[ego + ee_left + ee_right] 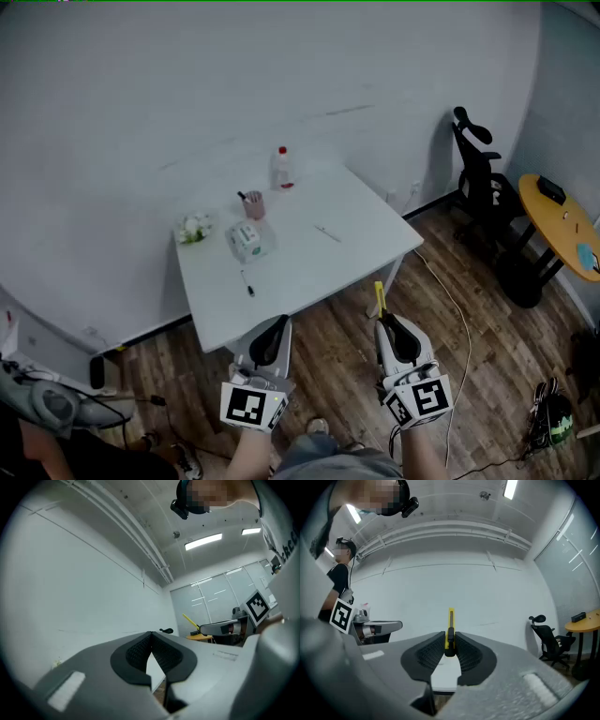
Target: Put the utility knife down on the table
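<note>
The person stands back from the white table (323, 267), both grippers held low over the wood floor, short of its near edge. The right gripper (381, 322) is clamped on the yellow utility knife (378, 298). In the right gripper view, the 2 pads pinch the knife's (450, 623) lower end, and the rest sticks out past the tips in line with the jaws. Its long axis points ahead towards the table's near right corner, so the table lies forward of the right gripper (450, 645) and well apart from it. The left gripper (280, 325) has its jaws together at the tips with nothing between them, and hangs just beside the right one, no nearer the tabletop. A bottle (282, 169), a cup (253, 204) and a pen (248, 284) sit on the far and left parts. I'd judge the bare right half the natural spot, once the knife is carried forward and tipped flat.
</note>
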`<move>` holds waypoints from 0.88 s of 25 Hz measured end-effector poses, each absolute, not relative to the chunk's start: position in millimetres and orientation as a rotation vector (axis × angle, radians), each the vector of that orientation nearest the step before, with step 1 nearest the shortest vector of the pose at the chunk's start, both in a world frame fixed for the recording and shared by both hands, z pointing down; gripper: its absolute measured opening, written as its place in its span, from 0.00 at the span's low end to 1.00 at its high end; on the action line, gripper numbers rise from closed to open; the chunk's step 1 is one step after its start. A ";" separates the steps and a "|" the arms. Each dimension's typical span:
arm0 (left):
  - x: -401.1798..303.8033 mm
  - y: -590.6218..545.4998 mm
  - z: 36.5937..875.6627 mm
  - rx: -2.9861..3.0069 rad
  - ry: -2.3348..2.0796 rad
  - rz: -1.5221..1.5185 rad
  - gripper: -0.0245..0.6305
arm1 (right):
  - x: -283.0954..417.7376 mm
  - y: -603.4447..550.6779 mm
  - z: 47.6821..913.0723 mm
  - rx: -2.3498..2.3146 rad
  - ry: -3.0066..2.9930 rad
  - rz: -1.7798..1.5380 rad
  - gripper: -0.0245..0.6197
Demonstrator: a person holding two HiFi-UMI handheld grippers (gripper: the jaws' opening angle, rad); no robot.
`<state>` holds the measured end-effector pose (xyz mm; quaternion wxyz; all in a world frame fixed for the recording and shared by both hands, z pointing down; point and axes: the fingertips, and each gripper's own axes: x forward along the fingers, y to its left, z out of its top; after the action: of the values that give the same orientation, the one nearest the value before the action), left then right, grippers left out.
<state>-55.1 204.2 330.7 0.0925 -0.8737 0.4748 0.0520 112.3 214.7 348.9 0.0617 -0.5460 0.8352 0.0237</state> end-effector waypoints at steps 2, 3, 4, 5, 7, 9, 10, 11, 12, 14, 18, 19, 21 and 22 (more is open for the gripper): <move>-56.0 203.4 329.9 -2.594 1.407 0.155 0.05 | 110.8 214.4 348.9 -1.654 2.527 0.073 0.14; -56.4 202.9 329.5 -2.594 1.406 0.159 0.05 | 110.1 214.0 349.0 -1.654 2.527 0.073 0.14; -56.9 202.1 329.0 -2.594 1.404 0.165 0.05 | 109.5 213.3 349.0 -1.655 2.526 0.073 0.14; -57.3 201.1 328.5 -2.594 1.400 0.172 0.05 | 108.9 212.2 349.0 -1.655 2.525 0.073 0.14; -58.2 198.1 329.0 -2.598 1.397 0.174 0.05 | 107.9 209.3 349.1 -1.658 2.522 0.073 0.14; -59.2 194.3 330.1 -2.603 1.398 0.165 0.05 | 107.2 205.7 349.0 -1.661 2.519 0.073 0.14; -59.7 192.2 330.0 -2.604 1.396 0.164 0.05 | 106.7 203.5 348.9 -1.663 2.518 0.073 0.14; -60.4 189.9 329.7 -2.605 1.394 0.164 0.05 | 106.1 201.1 348.9 -1.666 2.517 0.072 0.14; -61.3 187.4 329.4 -2.606 1.391 0.164 0.05 | 105.0 198.6 348.9 -1.669 2.516 0.072 0.14; -64.0 181.9 329.2 -2.609 1.386 0.164 0.05 | 102.4 192.9 349.2 -1.675 2.515 0.068 0.14; -69.5 169.1 329.9 -2.616 1.375 0.168 0.05 | 98.4 180.8 349.4 -1.671 2.495 0.042 0.14; -70.7 165.8 330.2 -2.618 1.370 0.170 0.05 | 97.4 177.8 349.6 -1.672 2.490 0.039 0.14; -73.4 159.6 330.7 -2.624 1.357 0.171 0.05 | 94.7 172.4 350.2 -1.682 2.481 0.039 0.14; -74.4 157.0 330.8 -2.628 1.350 0.170 0.05 | 93.5 170.2 350.2 -1.688 2.477 0.038 0.14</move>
<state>-74.4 157.0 330.8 0.0908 -0.8843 0.4544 0.0573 93.5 170.2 350.2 0.0720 -0.5616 0.8242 0.0125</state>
